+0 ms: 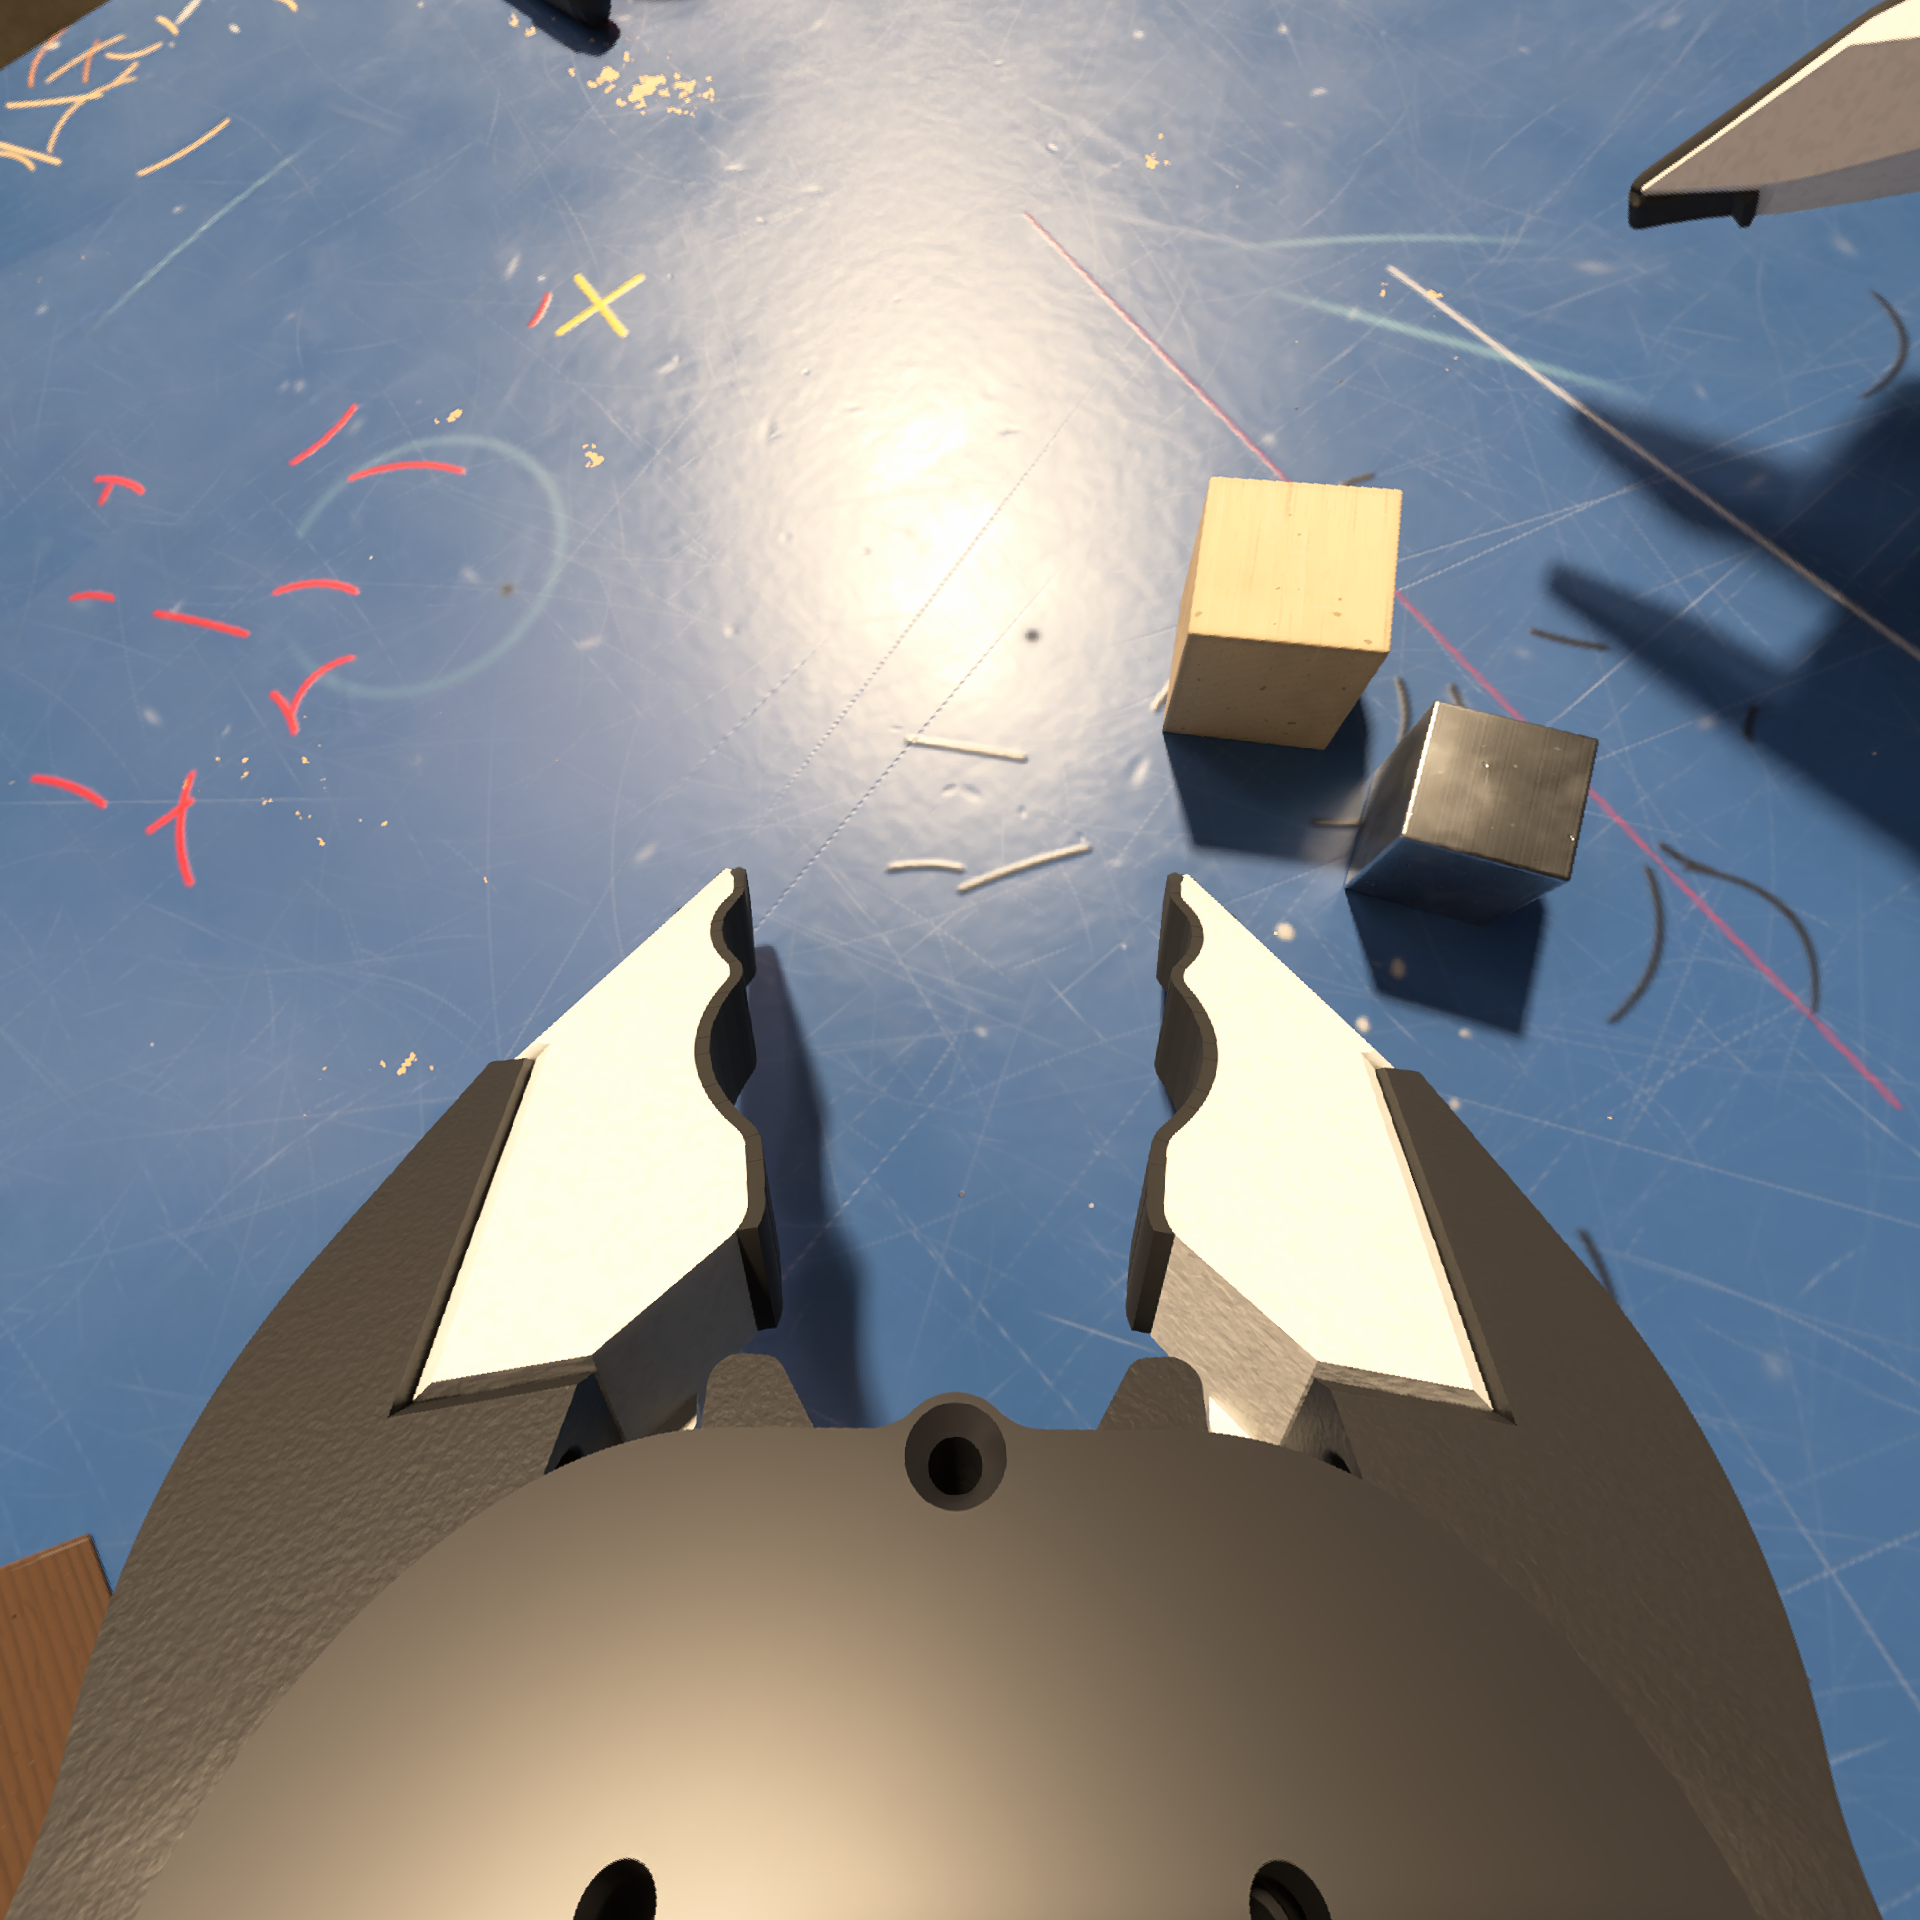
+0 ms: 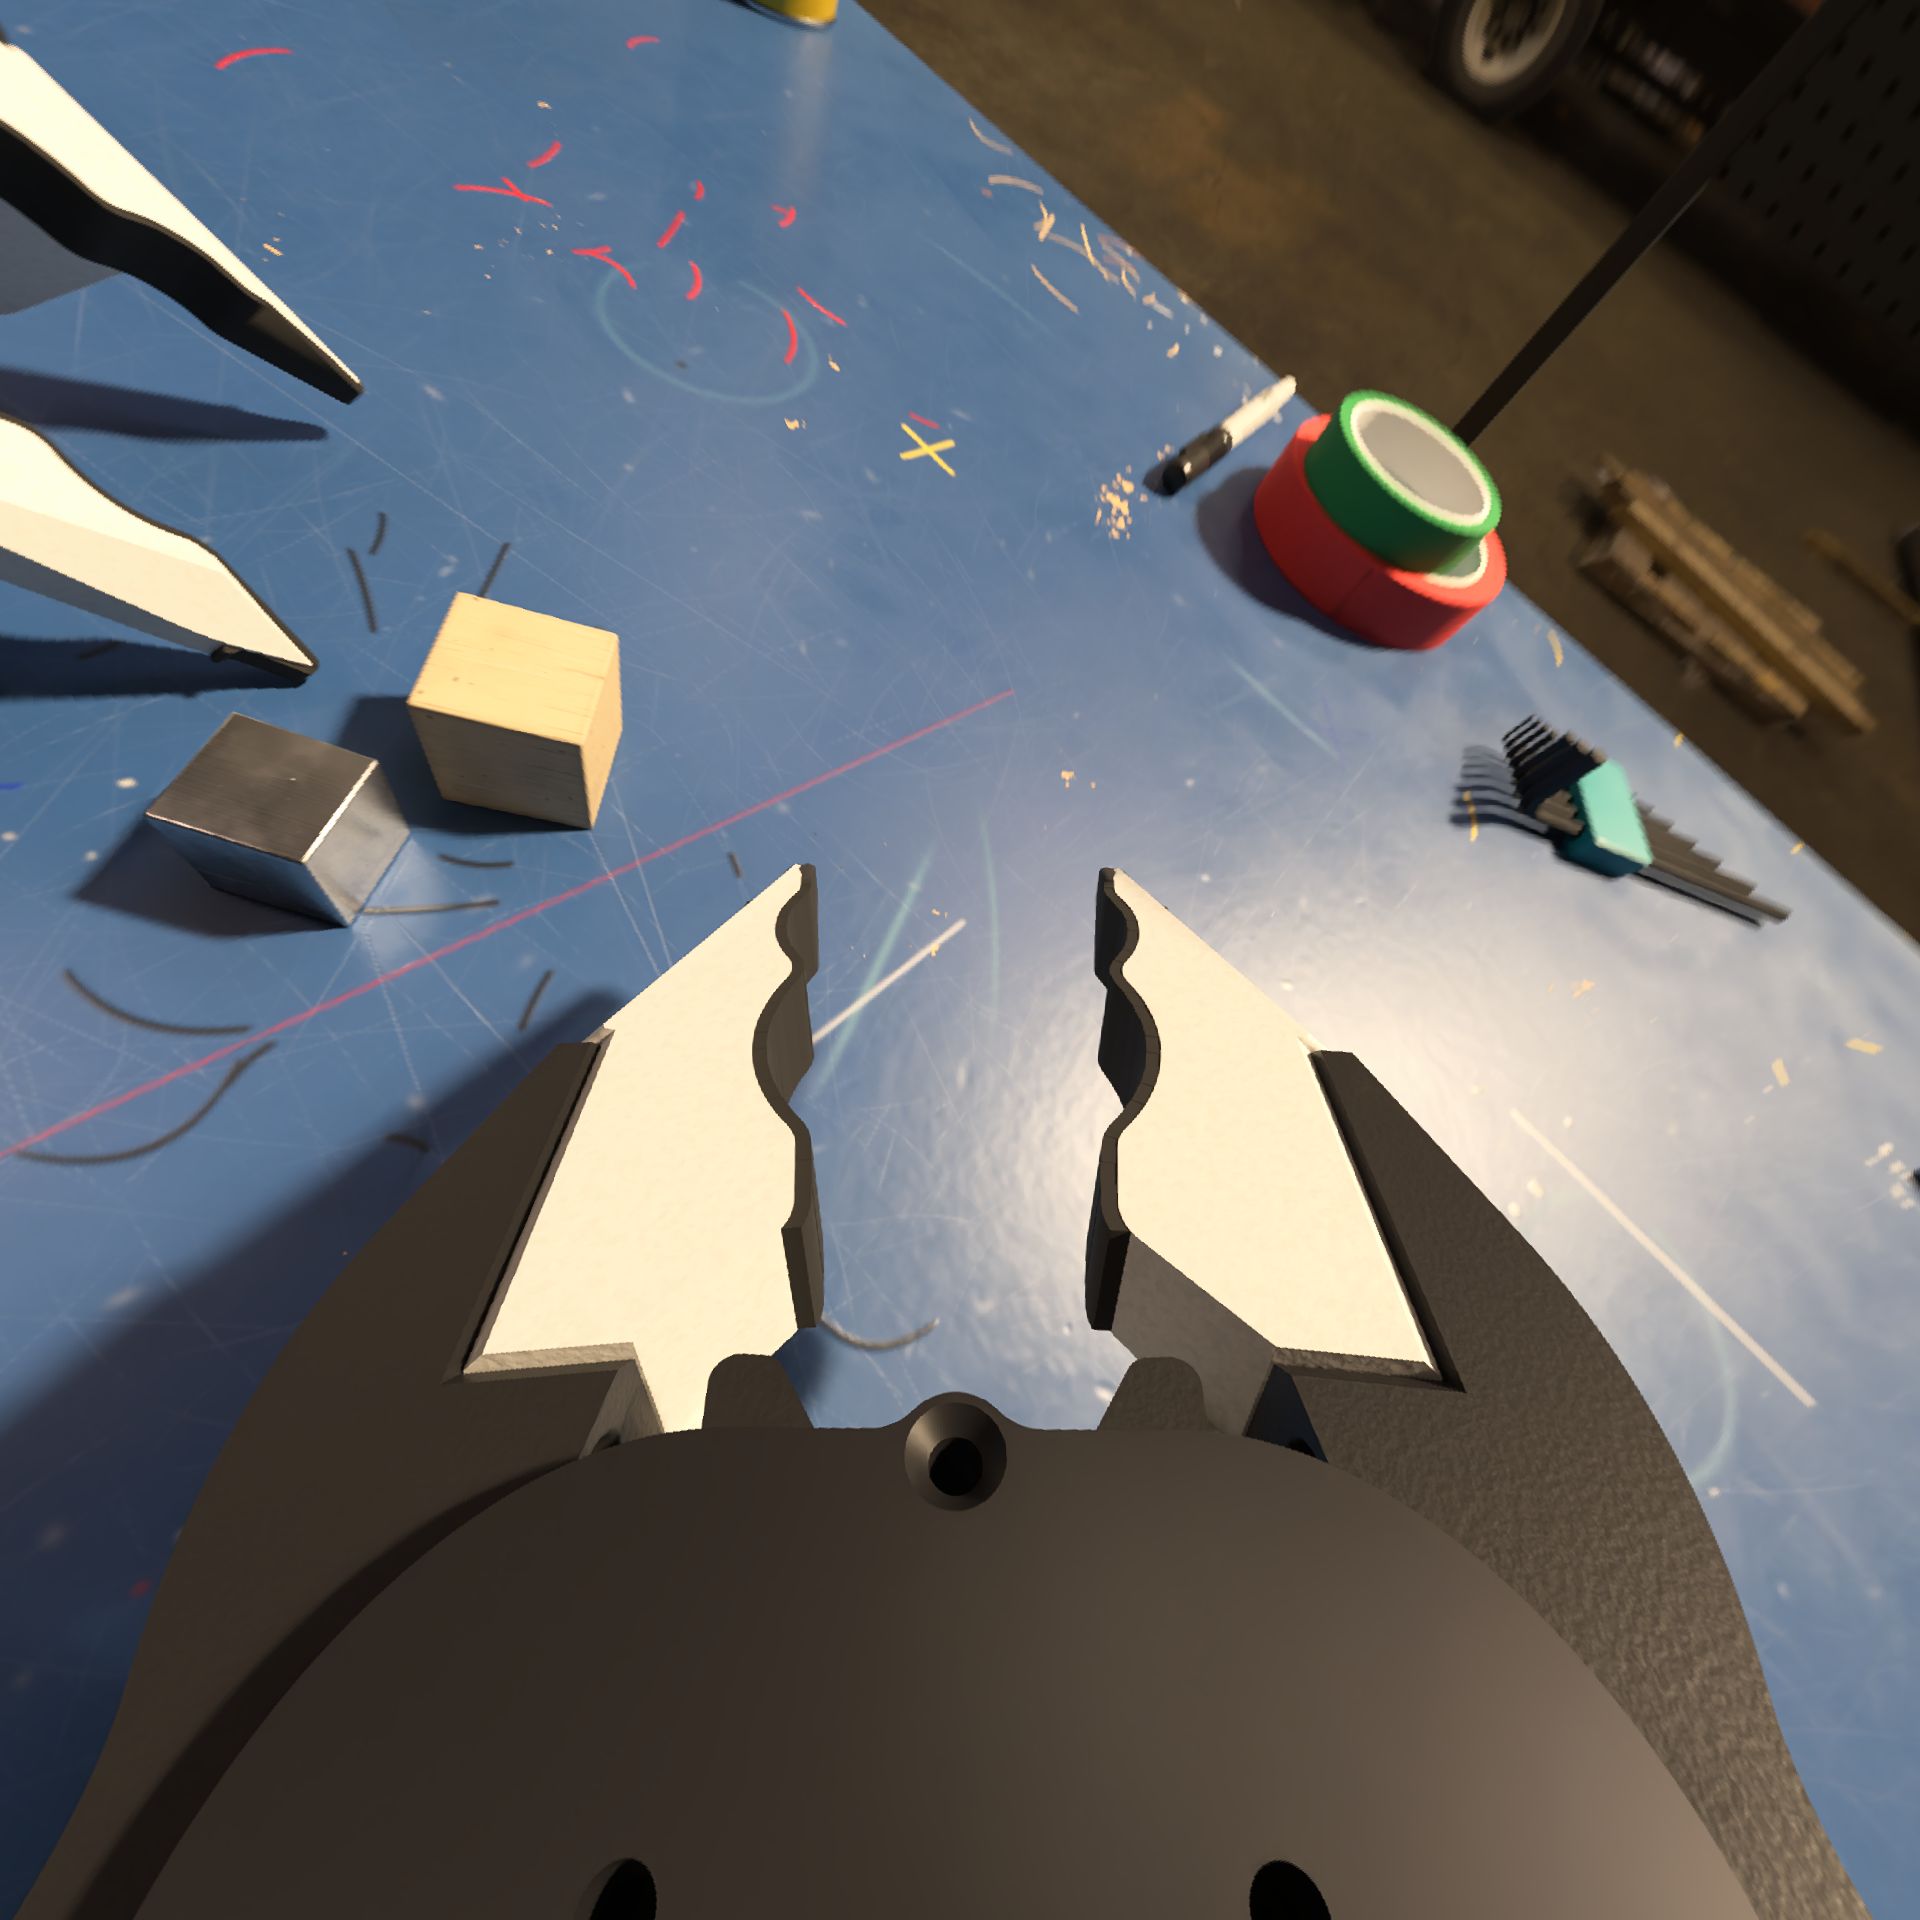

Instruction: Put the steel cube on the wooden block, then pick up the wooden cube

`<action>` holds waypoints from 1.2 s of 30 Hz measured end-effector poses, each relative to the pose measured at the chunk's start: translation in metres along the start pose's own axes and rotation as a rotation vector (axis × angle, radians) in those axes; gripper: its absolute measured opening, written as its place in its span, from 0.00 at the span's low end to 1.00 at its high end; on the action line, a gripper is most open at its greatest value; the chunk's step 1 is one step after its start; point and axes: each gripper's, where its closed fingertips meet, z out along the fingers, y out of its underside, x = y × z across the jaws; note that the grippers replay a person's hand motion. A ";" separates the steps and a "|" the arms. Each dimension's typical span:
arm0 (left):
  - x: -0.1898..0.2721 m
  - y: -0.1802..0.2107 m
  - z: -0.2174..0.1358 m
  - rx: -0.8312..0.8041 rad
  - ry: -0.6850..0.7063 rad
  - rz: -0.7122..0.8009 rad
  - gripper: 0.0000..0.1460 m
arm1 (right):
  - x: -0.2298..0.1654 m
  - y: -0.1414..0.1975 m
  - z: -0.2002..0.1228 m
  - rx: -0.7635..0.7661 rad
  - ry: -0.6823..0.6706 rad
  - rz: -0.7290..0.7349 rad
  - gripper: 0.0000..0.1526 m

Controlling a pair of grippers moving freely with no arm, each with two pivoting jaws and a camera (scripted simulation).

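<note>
A pale wooden cube stands on the blue table, with a steel cube close beside it, apart. Both lie ahead and to the right of my left gripper, which is open and empty above the table. In the right wrist view the wooden cube and steel cube lie ahead and to the left of my right gripper, open and empty. The left gripper's fingers show at that view's left edge, just beyond the cubes. One right gripper finger shows top right in the left view.
Stacked red and green tape rolls, a marker and a set of hex keys lie at the right, near the table's edge. A yellow object stands at the far end. Wood shavings and chalk marks dot the surface.
</note>
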 end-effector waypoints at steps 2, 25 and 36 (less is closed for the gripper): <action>-0.001 0.000 0.000 -0.001 -0.004 -0.009 0.56 | 0.004 0.007 0.003 -0.026 -0.015 0.049 0.38; 0.082 -0.015 -0.011 0.047 0.386 0.060 0.44 | 0.010 0.021 0.006 -0.074 -0.077 0.136 0.42; 0.092 -0.013 0.000 0.020 0.314 0.177 0.19 | 0.004 0.017 0.005 -0.070 -0.078 0.093 0.42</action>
